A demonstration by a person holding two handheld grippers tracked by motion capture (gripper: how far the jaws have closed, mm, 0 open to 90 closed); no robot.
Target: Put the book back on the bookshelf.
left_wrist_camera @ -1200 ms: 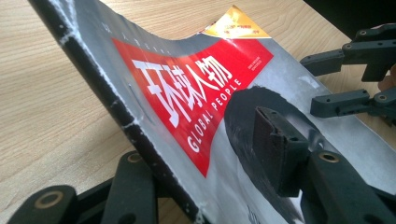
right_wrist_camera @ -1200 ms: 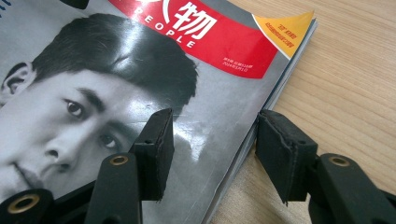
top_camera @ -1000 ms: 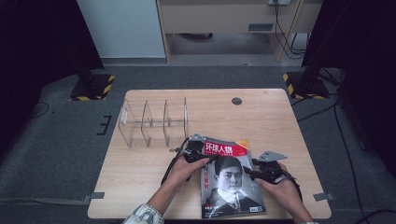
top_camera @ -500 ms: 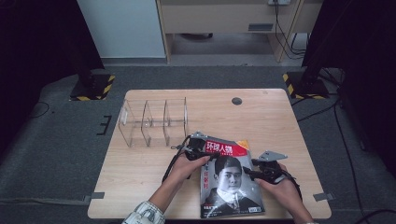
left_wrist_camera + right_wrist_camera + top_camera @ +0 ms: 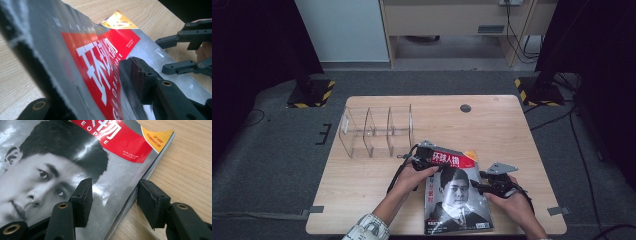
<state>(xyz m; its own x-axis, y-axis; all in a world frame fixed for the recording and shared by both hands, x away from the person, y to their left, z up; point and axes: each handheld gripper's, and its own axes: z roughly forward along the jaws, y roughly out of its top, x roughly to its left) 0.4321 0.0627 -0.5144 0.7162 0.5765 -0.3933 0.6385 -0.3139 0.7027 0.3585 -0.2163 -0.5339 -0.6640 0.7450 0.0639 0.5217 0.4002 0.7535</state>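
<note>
A magazine [image 5: 457, 197] was seen at the lower middle of the high view, lying on the wooden worktop [image 5: 512, 130] near its front edge. Its grey cover carried a black-and-white portrait, a red banner with white characters across the top, and a yellow corner flash. In the right claw view the stacked page edges [image 5: 135, 202] were visible along its side.

The left claw [image 5: 426, 159] was seen at the magazine's upper left corner, closed on the cover; in the left claw view that corner was raised off the wood between the two jaws. The right claw [image 5: 479, 186] was held at the magazine's right edge, its jaws spread wide, one above the cover and one over the bare wood, gripping nothing.

A clear plastic rack [image 5: 377, 131] with dividers stood at the upper left of the worktop, well apart from the magazine.

Against the frame half a second before, little difference was noted: magazine, hands and both claws were found in almost the same places.
</note>
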